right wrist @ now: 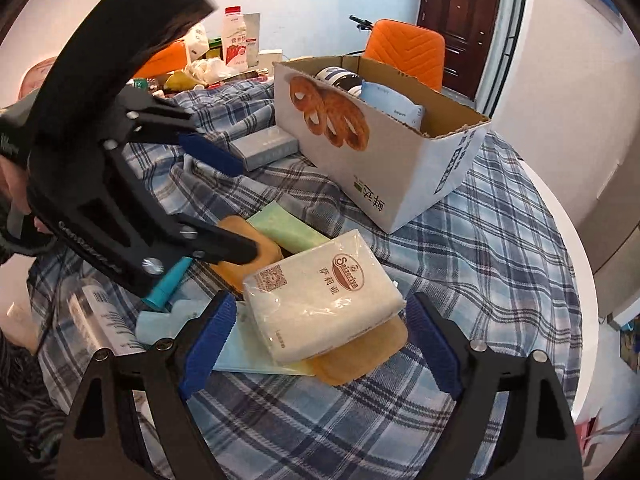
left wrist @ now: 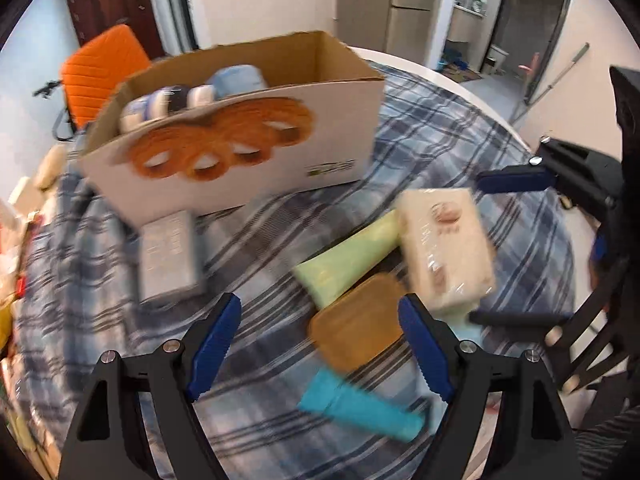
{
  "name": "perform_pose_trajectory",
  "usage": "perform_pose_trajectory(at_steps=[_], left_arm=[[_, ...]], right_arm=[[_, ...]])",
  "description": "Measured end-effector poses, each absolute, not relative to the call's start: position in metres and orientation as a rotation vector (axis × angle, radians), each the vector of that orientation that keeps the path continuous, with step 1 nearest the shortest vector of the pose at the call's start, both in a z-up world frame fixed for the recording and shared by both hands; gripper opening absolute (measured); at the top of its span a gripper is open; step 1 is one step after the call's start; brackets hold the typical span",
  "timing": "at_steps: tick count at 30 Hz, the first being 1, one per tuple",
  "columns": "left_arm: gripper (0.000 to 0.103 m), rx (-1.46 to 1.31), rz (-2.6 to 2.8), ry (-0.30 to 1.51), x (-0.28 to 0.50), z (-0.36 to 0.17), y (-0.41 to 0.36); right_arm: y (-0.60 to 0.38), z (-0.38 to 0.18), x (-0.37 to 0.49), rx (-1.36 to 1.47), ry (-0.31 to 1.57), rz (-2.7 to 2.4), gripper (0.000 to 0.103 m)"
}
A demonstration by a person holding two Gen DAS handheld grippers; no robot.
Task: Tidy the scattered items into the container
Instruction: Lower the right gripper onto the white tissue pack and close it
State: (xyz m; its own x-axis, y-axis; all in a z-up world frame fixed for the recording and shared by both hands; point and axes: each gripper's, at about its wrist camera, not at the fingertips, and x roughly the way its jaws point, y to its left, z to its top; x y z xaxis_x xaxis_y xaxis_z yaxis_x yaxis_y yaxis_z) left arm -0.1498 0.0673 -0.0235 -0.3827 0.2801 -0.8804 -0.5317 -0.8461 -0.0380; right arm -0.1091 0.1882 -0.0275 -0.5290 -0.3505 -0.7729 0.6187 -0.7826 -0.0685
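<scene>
Both the left gripper (left wrist: 320,344) and right gripper (right wrist: 320,340) hang spread wide and empty over the pile, the right lined up to straddle the tissue pack (right wrist: 320,292), probably the next pick. Behind on the plaid cloth (right wrist: 500,264), the cardboard box (right wrist: 400,168) already holds a blue packet (right wrist: 390,106) and a dark-banded item, hard to identify.

Home interior, likely an apartment dining area — round table (right wrist: 568,280) under a blue plaid cloth (right wrist: 500,240), orange chair (right wrist: 408,48), dark red entry door (right wrist: 460,20). Far end of the table holds a milk bottle (right wrist: 234,36) and snack bags. Doorway (left wrist: 532,20) behind looks like a bathroom — blurry, not certain.
</scene>
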Motion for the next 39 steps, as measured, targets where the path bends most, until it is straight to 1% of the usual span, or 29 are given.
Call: perform_pose_trajectory(at_steps=[5, 13, 16, 19, 20, 21, 22, 27, 34, 36, 38, 39], left_arm=[[0.083, -1.354, 2.229, 0.380, -0.161, -0.026, 0.086], [0.083, -1.337, 2.212, 0.297, -0.165, -0.017, 0.084], [0.083, -1.319, 2.204, 0.292, -0.160, -0.011, 0.082], [0.083, -1.319, 2.197, 0.316, -0.158, -0.011, 0.084], [0.083, -1.323, 2.197, 0.326, -0.158, -0.013, 0.085], [0.083, -1.328, 2.198, 0.335, -0.159, -0.015, 0.087], [0.083, -1.334, 2.197, 0.342, -0.160, -0.017, 0.089], [0.083, -1.349, 2.205, 0.336, -0.168, -0.025, 0.091], [0.083, -1.349, 2.186, 0.345, -0.167, -0.026, 0.094], [0.083, -1.346, 2.186, 0.346, -0.166, -0.025, 0.094], [0.083, -1.341, 2.190, 0.346, -0.165, -0.023, 0.093], [0.083, -1.338, 2.194, 0.345, -0.164, -0.022, 0.092]], right_arm=[[0.190, -0.033, -0.116, 1.073, 0.450, -2.283, 0.087], [0.196, -0.034, -0.121, 1.068, 0.413, -2.265, 0.087], [0.197, -0.035, -0.122, 1.073, 0.407, -2.263, 0.087], [0.195, -0.034, -0.123, 1.073, 0.423, -2.257, 0.087], [0.193, -0.035, -0.123, 1.078, 0.434, -2.251, 0.088], [0.192, -0.035, -0.124, 1.084, 0.449, -2.244, 0.092], [0.189, -0.037, -0.124, 1.092, 0.469, -2.234, 0.093], [0.185, -0.042, -0.122, 1.081, 0.530, -2.234, 0.093], [0.184, -0.044, -0.129, 1.073, 0.510, -2.231, 0.093], [0.184, -0.043, -0.129, 1.065, 0.490, -2.233, 0.091], [0.185, -0.042, -0.129, 1.058, 0.472, -2.236, 0.083], [0.186, -0.041, -0.128, 1.057, 0.468, -2.247, 0.082]])
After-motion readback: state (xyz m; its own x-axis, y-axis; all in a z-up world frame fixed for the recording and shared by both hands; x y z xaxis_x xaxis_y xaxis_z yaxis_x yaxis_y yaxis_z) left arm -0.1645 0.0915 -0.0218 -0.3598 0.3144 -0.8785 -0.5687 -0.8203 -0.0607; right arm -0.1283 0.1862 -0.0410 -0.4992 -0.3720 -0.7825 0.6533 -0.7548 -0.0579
